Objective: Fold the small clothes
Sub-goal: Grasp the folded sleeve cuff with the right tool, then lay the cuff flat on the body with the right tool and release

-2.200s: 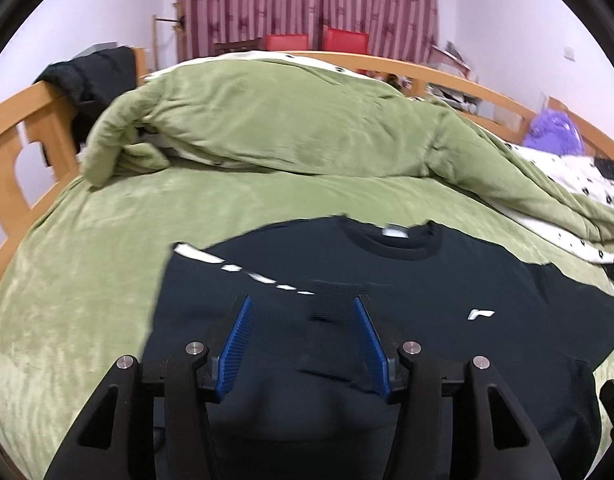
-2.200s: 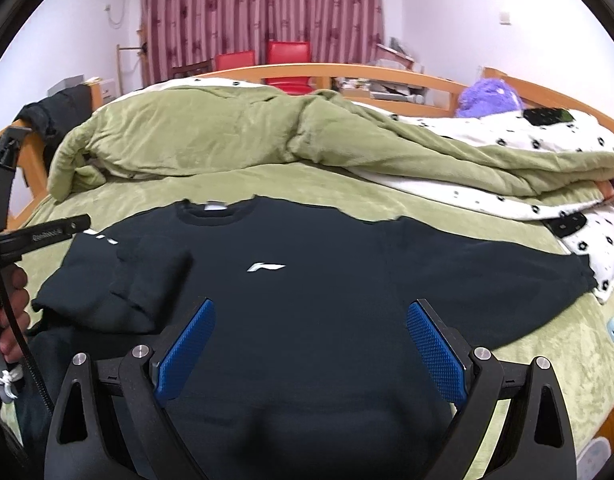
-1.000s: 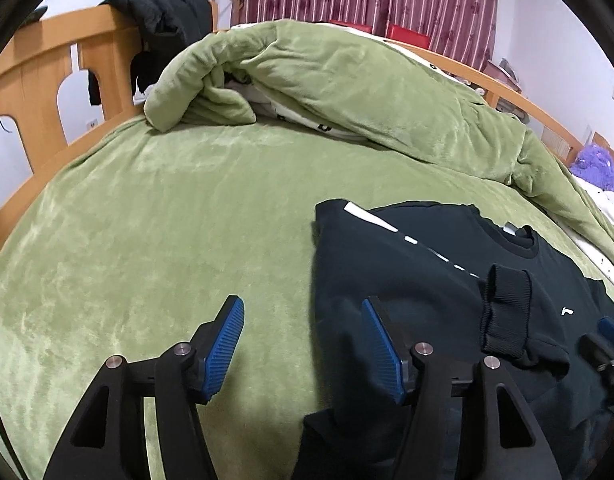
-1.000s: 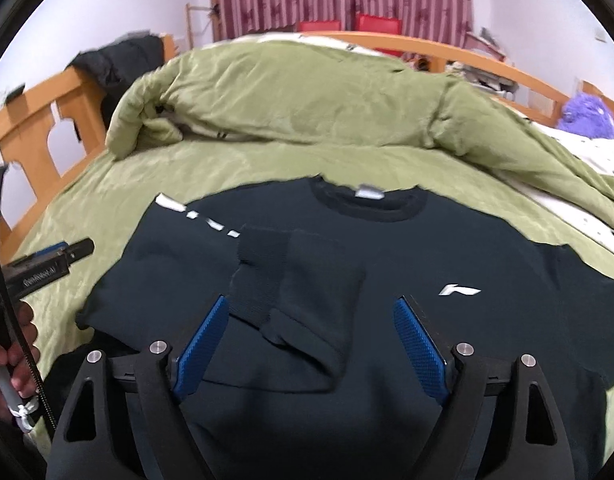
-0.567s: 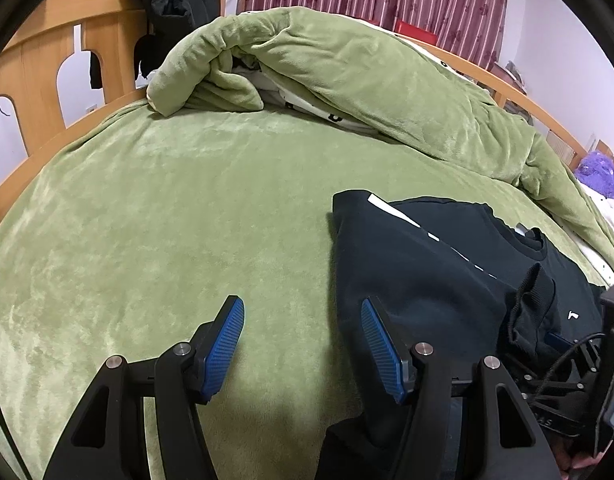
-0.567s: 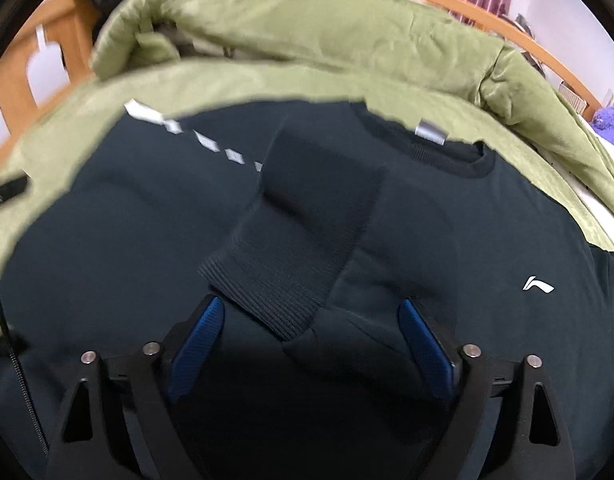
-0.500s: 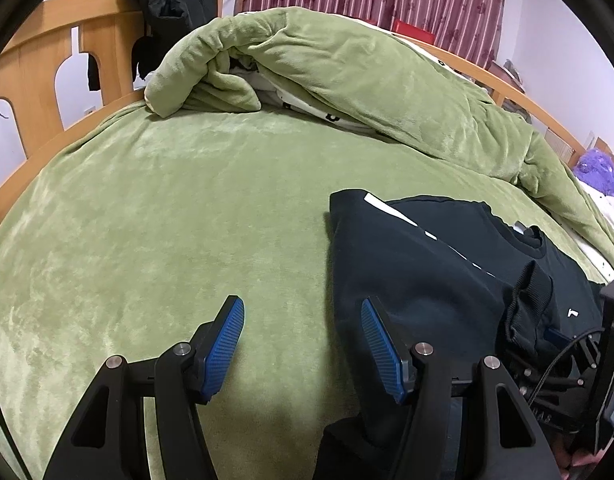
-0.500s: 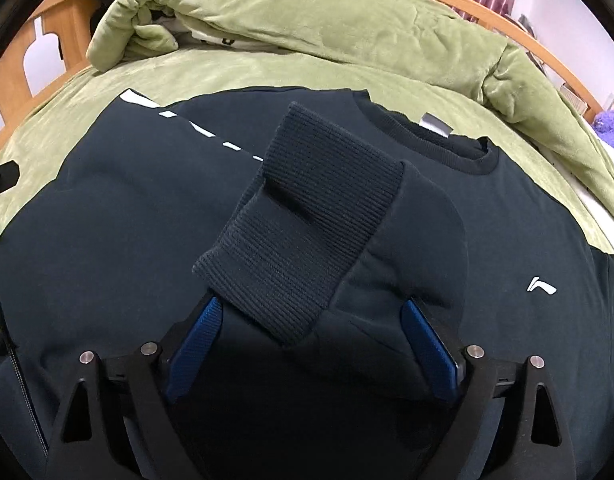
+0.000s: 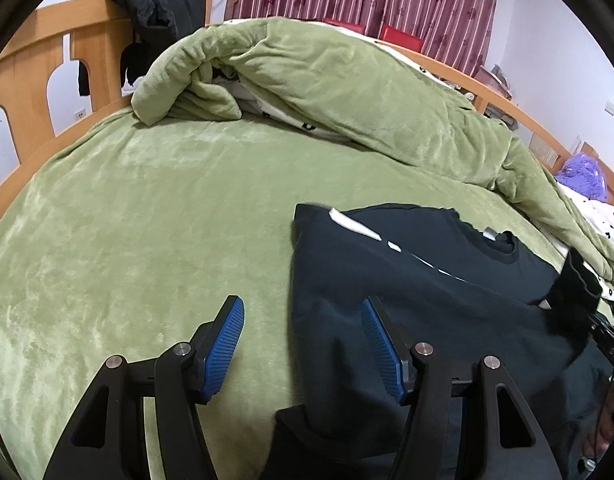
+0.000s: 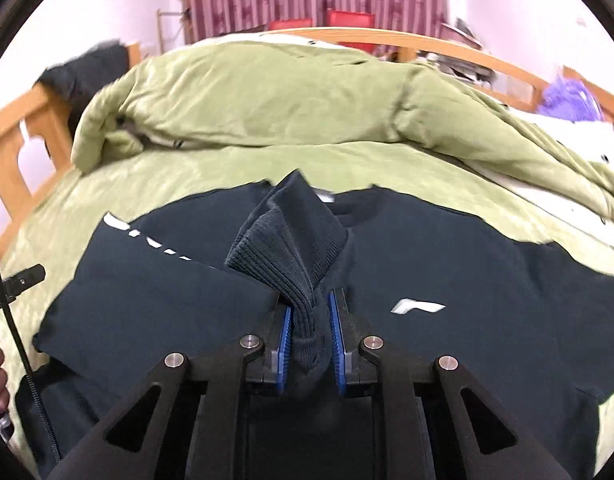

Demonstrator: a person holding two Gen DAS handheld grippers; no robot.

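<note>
My left claw (image 9: 303, 344) hangs released over the left edge of the black sweatshirt (image 9: 407, 292), which lies flat on the green bed (image 9: 147, 220). To the right, my right claw (image 10: 309, 338) is clenched on the sweatshirt's ribbed cuff (image 10: 291, 252), lifted above its chest near the white logo (image 10: 417, 306).

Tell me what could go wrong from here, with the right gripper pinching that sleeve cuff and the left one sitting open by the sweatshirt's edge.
The right gripper is shut on only the bunched ribbed cuff, so the knit might slip out mid-move. Pulling it could also drag the black sweatshirt across the plush green blanket and undo the fold, since the left gripper is open and pins nothing.
</note>
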